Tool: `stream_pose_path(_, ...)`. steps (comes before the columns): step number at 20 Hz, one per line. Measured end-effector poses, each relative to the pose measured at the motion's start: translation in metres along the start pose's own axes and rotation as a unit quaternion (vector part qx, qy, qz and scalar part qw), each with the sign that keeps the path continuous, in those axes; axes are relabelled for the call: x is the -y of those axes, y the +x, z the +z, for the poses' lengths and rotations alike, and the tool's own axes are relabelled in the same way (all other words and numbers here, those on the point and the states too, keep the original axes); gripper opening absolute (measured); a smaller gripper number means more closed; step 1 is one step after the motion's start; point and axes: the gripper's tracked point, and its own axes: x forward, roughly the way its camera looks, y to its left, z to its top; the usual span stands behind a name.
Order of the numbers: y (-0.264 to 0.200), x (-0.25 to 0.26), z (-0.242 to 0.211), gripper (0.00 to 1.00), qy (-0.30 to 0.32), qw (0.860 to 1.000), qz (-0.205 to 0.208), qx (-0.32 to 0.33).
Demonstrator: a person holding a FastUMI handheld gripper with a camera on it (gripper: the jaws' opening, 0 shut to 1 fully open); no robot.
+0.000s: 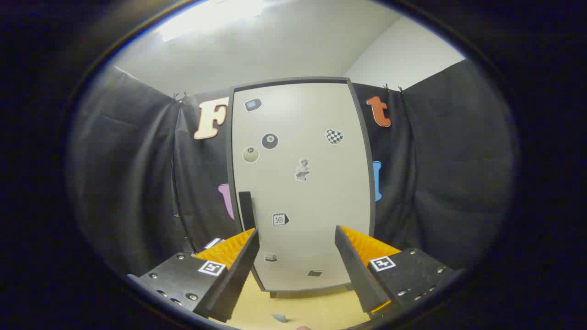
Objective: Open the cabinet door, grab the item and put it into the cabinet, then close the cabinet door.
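Grey cabinet door [300, 183] closed; hand-held gripper [297, 238] open.

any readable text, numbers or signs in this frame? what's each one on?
"10": calendar sticker low on the closed cabinet door, near the dark handle.
Number on the black ball sticker: too blurred to read.
Other door stickers: pictures, no legible text.
Square markers on the hand-held gripper: coded patterns, no words.
Gripper fingers stand open, short of the door, holding nothing.
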Motion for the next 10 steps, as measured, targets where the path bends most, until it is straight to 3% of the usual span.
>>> stream_pose_path(10,-0.002,-0.019,-0.003,0.98,-0.032,0.999,-0.008,0.002)
